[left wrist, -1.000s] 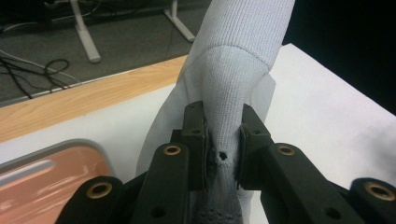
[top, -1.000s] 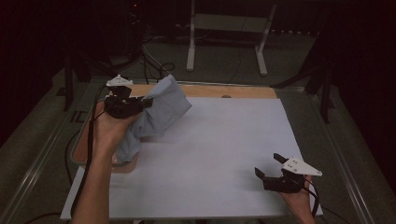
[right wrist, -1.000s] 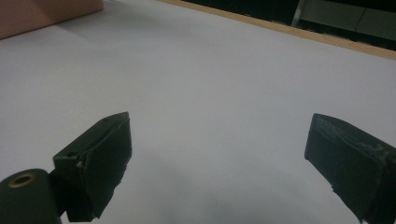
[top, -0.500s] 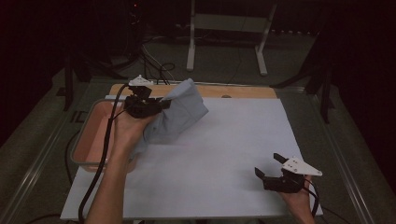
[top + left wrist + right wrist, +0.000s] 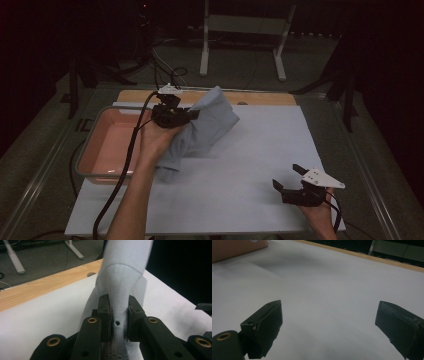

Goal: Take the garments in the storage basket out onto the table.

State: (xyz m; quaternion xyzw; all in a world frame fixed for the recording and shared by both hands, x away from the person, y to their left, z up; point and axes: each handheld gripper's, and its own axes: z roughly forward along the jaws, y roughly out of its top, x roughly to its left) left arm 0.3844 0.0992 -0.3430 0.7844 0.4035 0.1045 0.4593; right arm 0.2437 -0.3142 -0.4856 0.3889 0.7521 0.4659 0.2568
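While clamped tight on pale blue cloth (image 5: 210,125), left tool (image 5: 192,114) lifts it beside pink tray (image 5: 107,145); right tool (image 5: 290,177) gapes empty over white counter (image 5: 250,165).

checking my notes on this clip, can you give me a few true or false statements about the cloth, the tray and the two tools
1. The left tool is shut on the light blue cloth. True.
2. The right tool also holds a corner of the cloth. False: its jaws stand open over the bare white sheet, with nothing between them.
3. The cloth lies flat inside the pink tray. False: it is bunched and lifted in the left tool, beside the tray's right edge.
4. The tray sits at the left side of the table. True.
5. A strip of bare wood shows along the far edge of the table. True.
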